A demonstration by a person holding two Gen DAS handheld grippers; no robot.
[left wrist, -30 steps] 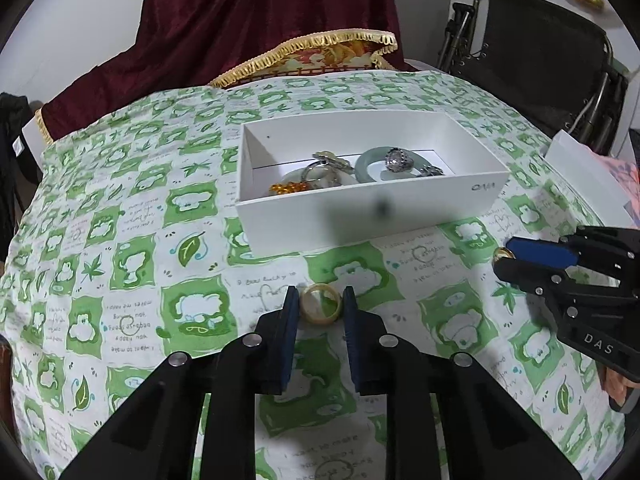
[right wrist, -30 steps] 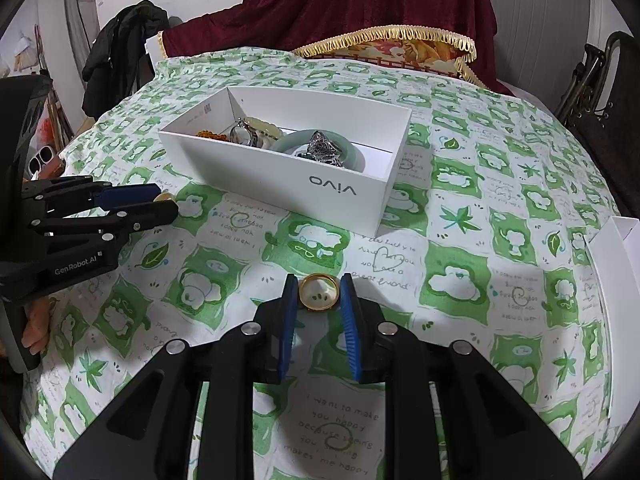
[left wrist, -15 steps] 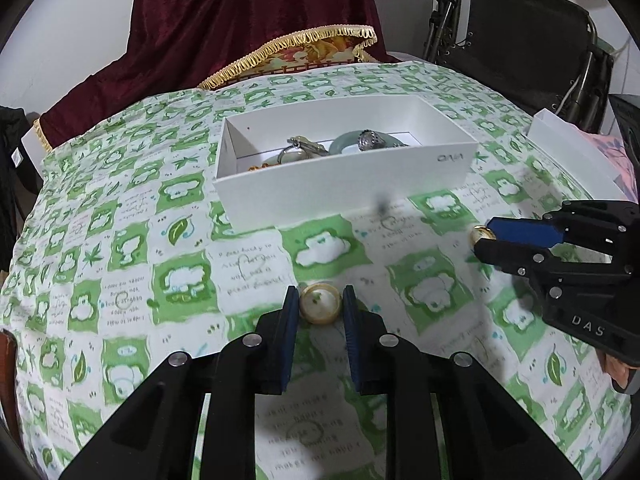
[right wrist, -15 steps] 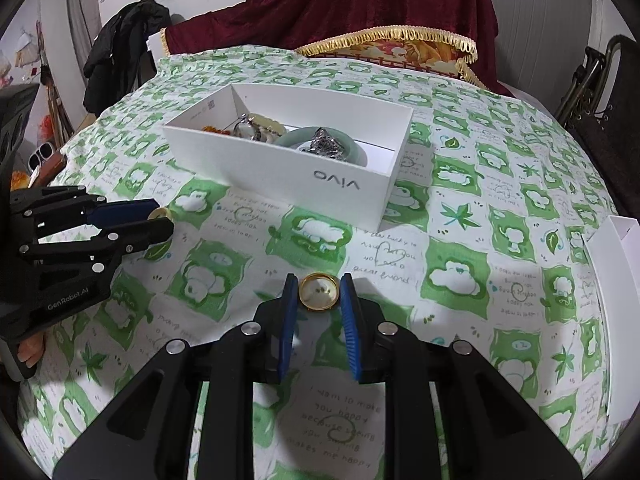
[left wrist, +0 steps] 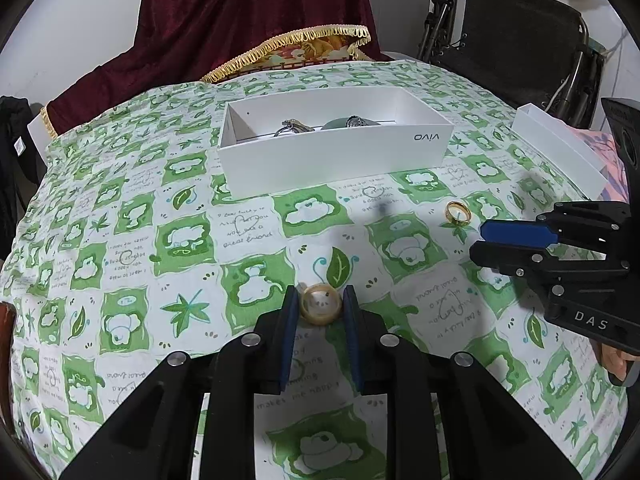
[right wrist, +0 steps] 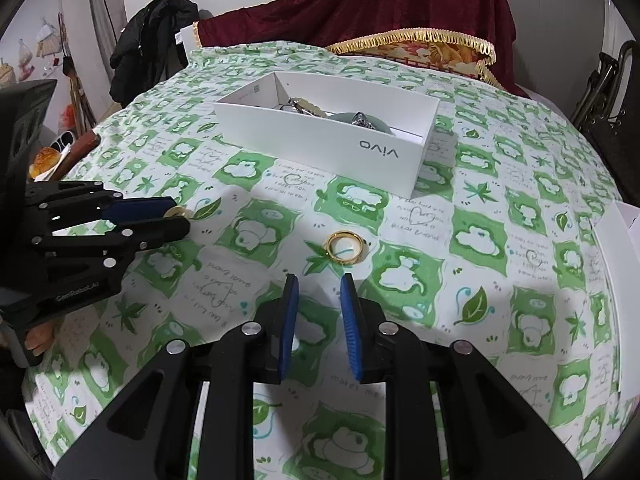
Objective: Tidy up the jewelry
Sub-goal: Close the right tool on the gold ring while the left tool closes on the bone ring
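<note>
The left gripper (left wrist: 320,298) tilts down toward the bench (left wrist: 120,240), its fingers pinching a pale ring (left wrist: 321,309) at lower centre of its view. The right gripper (right wrist: 319,284) also tilts down, its fingers nearly closed and holding nothing. A gold ring (right wrist: 345,248) lies flat on the cloth just beyond them. The white box (right wrist: 320,140) (holding more jewelry) sits above.

Two rings are out on the cloth: a pale ring (left wrist: 321,304) at lower centre and a gold ring (left wrist: 458,214) at right. One white box (left wrist: 336,152) sits at upper centre, and two grippers are in view, the left gripper (left wrist: 320,306) and the right gripper (right wrist: 318,286).
</note>
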